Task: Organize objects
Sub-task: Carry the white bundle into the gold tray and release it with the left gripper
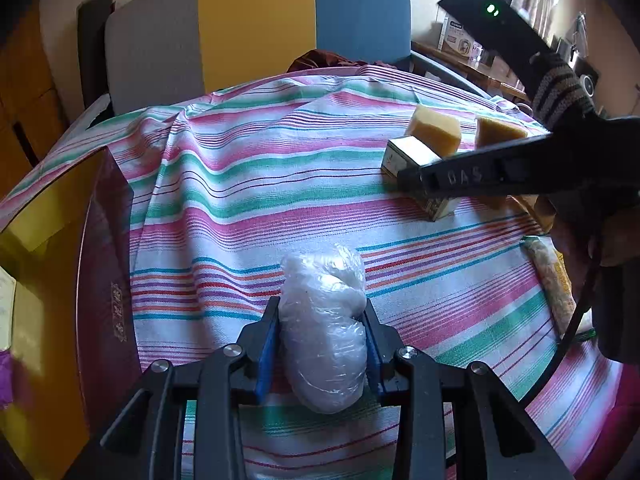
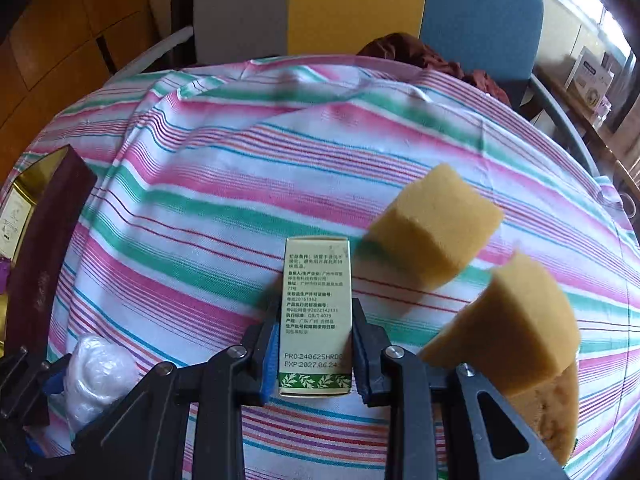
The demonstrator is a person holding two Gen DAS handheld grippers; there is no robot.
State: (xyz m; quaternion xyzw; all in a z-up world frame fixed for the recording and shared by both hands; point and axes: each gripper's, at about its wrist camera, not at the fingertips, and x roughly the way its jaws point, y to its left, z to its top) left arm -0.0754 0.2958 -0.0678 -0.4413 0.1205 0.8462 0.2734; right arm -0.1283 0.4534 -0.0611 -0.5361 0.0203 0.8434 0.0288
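My left gripper (image 1: 320, 334) is shut on a clear plastic-wrapped white bundle (image 1: 326, 320) that rests on the striped cloth (image 1: 260, 184); the bundle also shows in the right wrist view (image 2: 96, 376). My right gripper (image 2: 314, 344) is shut on a small cream carton with green print (image 2: 316, 320), which also shows in the left wrist view (image 1: 412, 160), partly hidden by the right gripper's body. Two yellow sponge blocks (image 2: 434, 226) (image 2: 516, 320) lie just right of the carton.
A dark red box with a gold inside (image 1: 72, 280) stands open at the left edge of the table. A packet in a clear wrapper (image 1: 554, 280) lies at the right. A chair with grey, yellow and blue panels (image 1: 256, 28) stands behind the table.
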